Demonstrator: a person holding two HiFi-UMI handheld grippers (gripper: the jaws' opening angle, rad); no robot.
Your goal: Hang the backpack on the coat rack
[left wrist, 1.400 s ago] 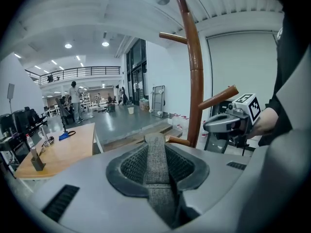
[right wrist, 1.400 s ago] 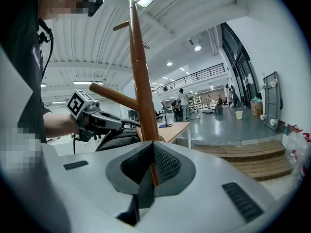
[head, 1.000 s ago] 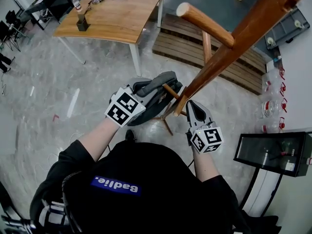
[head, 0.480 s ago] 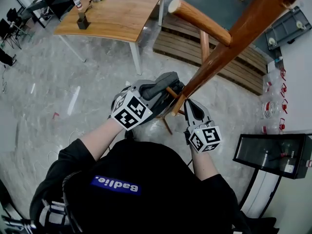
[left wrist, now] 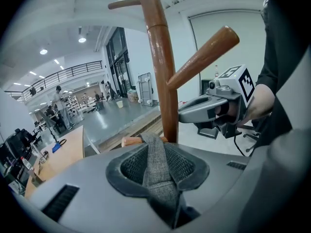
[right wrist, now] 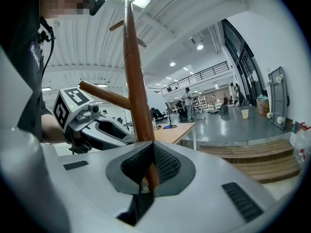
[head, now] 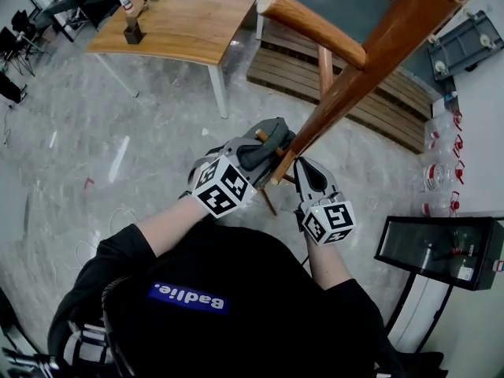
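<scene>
Left gripper (left wrist: 158, 153) jaws clamp the backpack strap (left wrist: 155, 174), lying lengthwise toward the upright coat rack pole (left wrist: 163, 81); right gripper (right wrist: 151, 160) jaws clamp this pole

left gripper (head: 268, 144): tilted downward, jaws pinched on grey strap (left wrist: 155, 164) | right gripper (head: 303, 172): near level, jaws closed round rack pole (right wrist: 138, 106) | grippers just beside each other, marker cubes facing up | left forearm (head: 161, 231): bare, angled inward | right forearm (head: 324, 262): bare, straight ahead | elbows bent, short black sleeves
</scene>
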